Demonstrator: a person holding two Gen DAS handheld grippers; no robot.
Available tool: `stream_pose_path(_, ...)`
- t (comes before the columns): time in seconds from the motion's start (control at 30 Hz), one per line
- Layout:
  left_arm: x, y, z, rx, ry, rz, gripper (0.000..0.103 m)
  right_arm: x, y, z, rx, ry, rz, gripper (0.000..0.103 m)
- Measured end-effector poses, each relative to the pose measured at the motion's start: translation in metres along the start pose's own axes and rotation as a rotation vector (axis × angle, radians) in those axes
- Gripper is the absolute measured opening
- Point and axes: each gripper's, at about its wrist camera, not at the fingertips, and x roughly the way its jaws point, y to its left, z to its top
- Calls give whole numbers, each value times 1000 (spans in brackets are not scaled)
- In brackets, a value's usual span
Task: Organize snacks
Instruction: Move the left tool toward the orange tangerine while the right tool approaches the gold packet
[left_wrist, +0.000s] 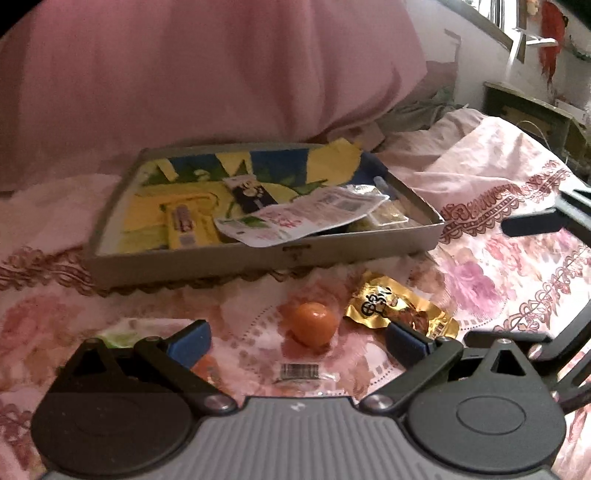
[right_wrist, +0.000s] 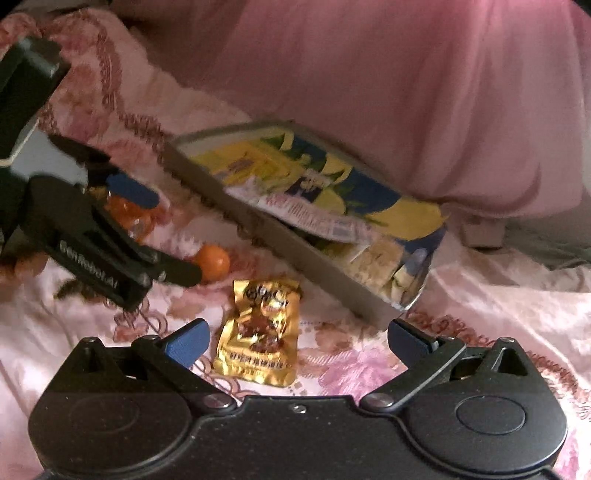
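Observation:
A shallow grey box (left_wrist: 258, 262) lies on the bed and holds a yellow bar (left_wrist: 184, 221), a white packet (left_wrist: 306, 214) and other wrapped snacks. In front of it lie an orange ball snack (left_wrist: 314, 328) in a clear wrapper and a gold packet (left_wrist: 399, 310). My left gripper (left_wrist: 297, 343) is open, its fingers either side of the orange ball. In the right wrist view my right gripper (right_wrist: 297, 339) is open just behind the gold packet (right_wrist: 258, 332), near the box (right_wrist: 288, 243). The left gripper (right_wrist: 170, 236) appears at left, open, by the orange ball (right_wrist: 213, 263).
A big pink pillow (left_wrist: 184, 74) rises behind the box. The floral bedspread (left_wrist: 498, 266) runs right, with cardboard boxes (left_wrist: 528, 110) beyond its far edge. A green-white packet (left_wrist: 125, 332) and another orange wrapped snack (right_wrist: 129, 214) lie under the left gripper's left finger.

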Motion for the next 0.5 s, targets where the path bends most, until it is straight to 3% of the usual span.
stream_pose_path(0.3,16,5,8,10,-19,-45,102,22,-4,-5,109,46,45,100)
stream_pose_path(0.5,21,1,9,42,-27,-107,87,34,0,-7,133,89,60,86)
